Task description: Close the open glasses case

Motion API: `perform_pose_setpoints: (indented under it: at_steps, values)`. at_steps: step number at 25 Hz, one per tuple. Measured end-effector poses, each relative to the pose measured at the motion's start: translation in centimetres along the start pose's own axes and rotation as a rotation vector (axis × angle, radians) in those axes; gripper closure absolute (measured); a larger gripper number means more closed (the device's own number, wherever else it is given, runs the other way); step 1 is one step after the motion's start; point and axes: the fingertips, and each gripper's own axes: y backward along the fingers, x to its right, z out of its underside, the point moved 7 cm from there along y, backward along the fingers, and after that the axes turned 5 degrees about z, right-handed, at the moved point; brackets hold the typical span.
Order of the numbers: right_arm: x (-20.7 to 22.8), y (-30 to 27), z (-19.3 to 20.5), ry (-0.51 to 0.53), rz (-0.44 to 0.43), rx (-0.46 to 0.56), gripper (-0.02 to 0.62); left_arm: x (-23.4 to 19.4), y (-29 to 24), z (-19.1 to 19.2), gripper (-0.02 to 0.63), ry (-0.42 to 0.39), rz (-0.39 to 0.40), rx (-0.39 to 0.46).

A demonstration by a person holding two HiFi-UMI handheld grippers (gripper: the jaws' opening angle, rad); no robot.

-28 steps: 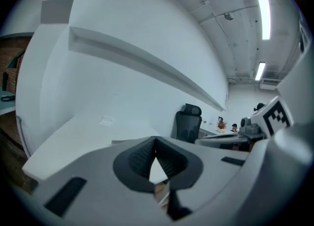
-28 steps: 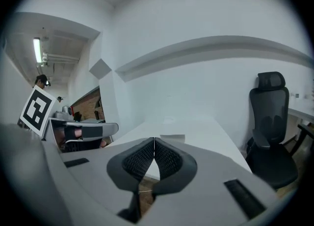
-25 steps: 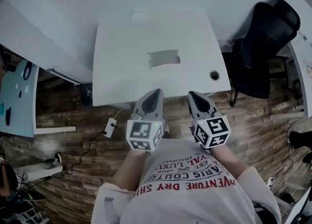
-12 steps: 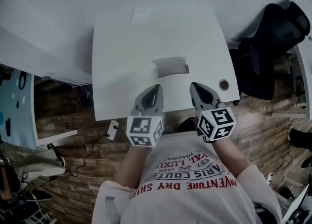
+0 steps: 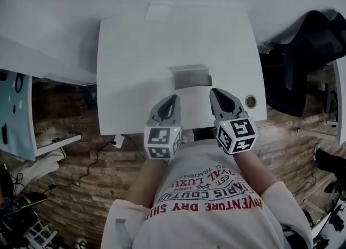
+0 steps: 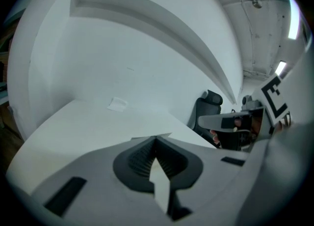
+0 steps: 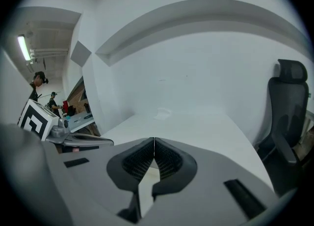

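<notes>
An open pale glasses case (image 5: 190, 76) lies near the middle of the white table (image 5: 130, 53), its lid standing up toward the far side. My left gripper (image 5: 172, 100) hovers at the table's near edge, just left of and nearer than the case, shut with nothing in it. My right gripper (image 5: 217, 93) sits beside it, just right of the case's near side, also shut and empty. In the left gripper view the jaw tips (image 6: 156, 139) meet, and a corner of the case (image 6: 147, 137) peeks above them. In the right gripper view the tips (image 7: 154, 140) touch.
A small white paper (image 5: 159, 10) lies at the table's far edge. A round cable hole (image 5: 250, 101) sits at the near right corner. A black office chair (image 5: 311, 53) stands to the right. A white wall panel (image 5: 48, 26) runs behind the table. Cables lie on the wooden floor (image 5: 97, 156).
The view has shifted so the table and case sit nearer to me. Both grippers have moved forward to the table's near edge, close to the case, still shut.
</notes>
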Motion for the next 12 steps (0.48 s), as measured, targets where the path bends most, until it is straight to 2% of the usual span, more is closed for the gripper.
perform_pose_setpoints:
  at_steps: [6,12]
  values:
    - [1.3,-3.7,1.2,0.028,-0.035,-0.071,0.583,-1.9,-3.7,2.6,0.601,0.081,-0.032,-0.105]
    - [2.8,-6.6,3.3,0.032,-0.067,-0.155,0.583,-2.8,-6.7,5.2,0.601,0.129,-0.058,-0.185]
